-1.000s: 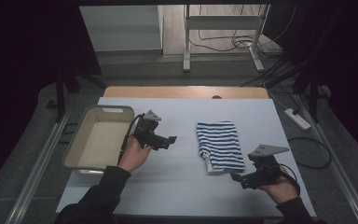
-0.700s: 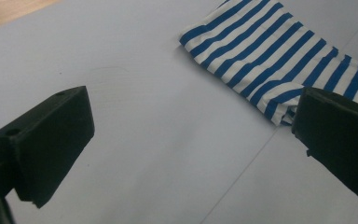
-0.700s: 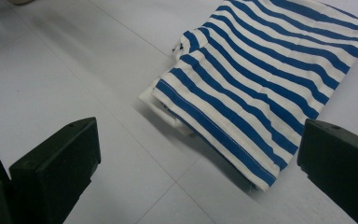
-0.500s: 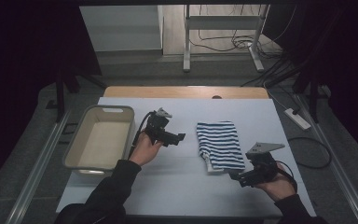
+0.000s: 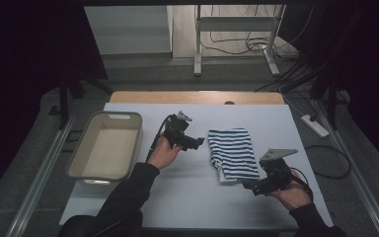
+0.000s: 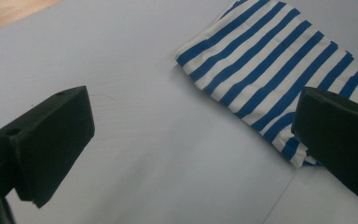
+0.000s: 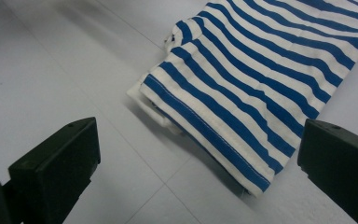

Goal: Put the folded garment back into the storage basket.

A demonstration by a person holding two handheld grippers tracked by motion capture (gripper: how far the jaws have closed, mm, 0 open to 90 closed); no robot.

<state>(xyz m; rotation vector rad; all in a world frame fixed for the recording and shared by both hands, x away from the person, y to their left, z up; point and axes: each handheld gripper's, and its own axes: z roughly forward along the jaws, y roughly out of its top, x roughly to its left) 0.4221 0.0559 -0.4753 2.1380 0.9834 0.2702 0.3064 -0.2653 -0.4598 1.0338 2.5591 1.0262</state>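
A folded blue-and-white striped cloth [image 5: 233, 153] lies flat on the white table, right of centre. My left gripper [image 5: 197, 141] hovers just left of the cloth, open, with nothing between its jaws. Its own view has the cloth [image 6: 279, 79] ahead and to the right. My right gripper [image 5: 249, 185] is at the cloth's near right corner, open and holding nothing. In its view the cloth's near folded edge [image 7: 261, 93] lies just ahead between the wide-apart jaws.
A beige plastic bin [image 5: 106, 148] stands at the table's left side with nothing visible inside. The white table surface [image 5: 187, 197] is bare in front of the cloth. A wooden strip [image 5: 197, 97] runs along the far edge; a power strip [image 5: 315, 125] lies off the right side.
My left gripper has moved right from beside the bin to the cloth's left edge. The right gripper has barely moved.
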